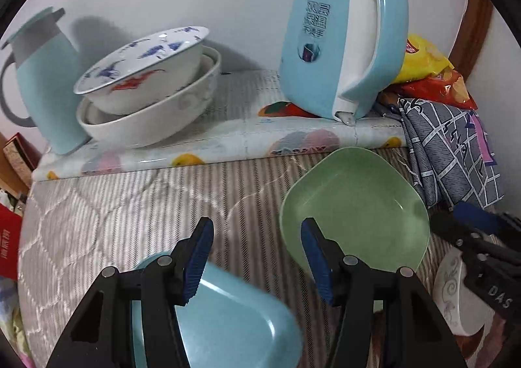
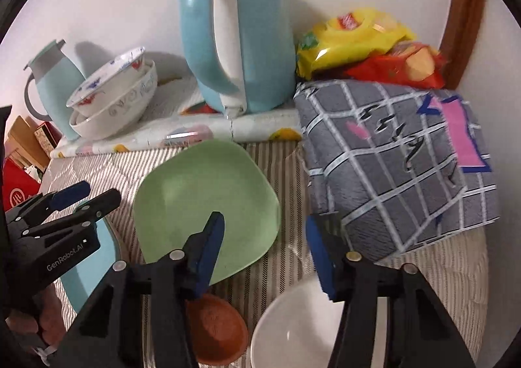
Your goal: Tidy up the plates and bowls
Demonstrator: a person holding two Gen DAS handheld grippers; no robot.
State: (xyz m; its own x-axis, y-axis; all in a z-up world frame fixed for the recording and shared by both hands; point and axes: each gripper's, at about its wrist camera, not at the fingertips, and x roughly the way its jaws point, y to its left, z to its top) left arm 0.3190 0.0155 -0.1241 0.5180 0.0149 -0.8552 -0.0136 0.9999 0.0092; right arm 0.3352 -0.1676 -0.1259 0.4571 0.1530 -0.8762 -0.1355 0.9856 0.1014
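Observation:
A green plate [image 1: 355, 205] lies on the striped cloth; it also shows in the right wrist view [image 2: 205, 202]. A light blue plate [image 1: 234, 319] lies under my open left gripper [image 1: 257, 257], whose left finger is over its rim. My right gripper [image 2: 265, 254] is open above a white bowl [image 2: 293, 329] and a small brown dish [image 2: 216, 332]. Stacked white bowls [image 1: 146, 88] with a fish-pattern bowl on top stand at the back left; the right wrist view shows them too [image 2: 114, 97].
A blue electric kettle [image 1: 338, 42] and a blue thermos jug [image 1: 45, 84] stand on the raised patterned shelf [image 1: 228, 146]. Snack bags [image 2: 368, 42] and a grey checked cloth [image 2: 390, 156] lie at the right. Red boxes [image 2: 16, 192] sit at the left.

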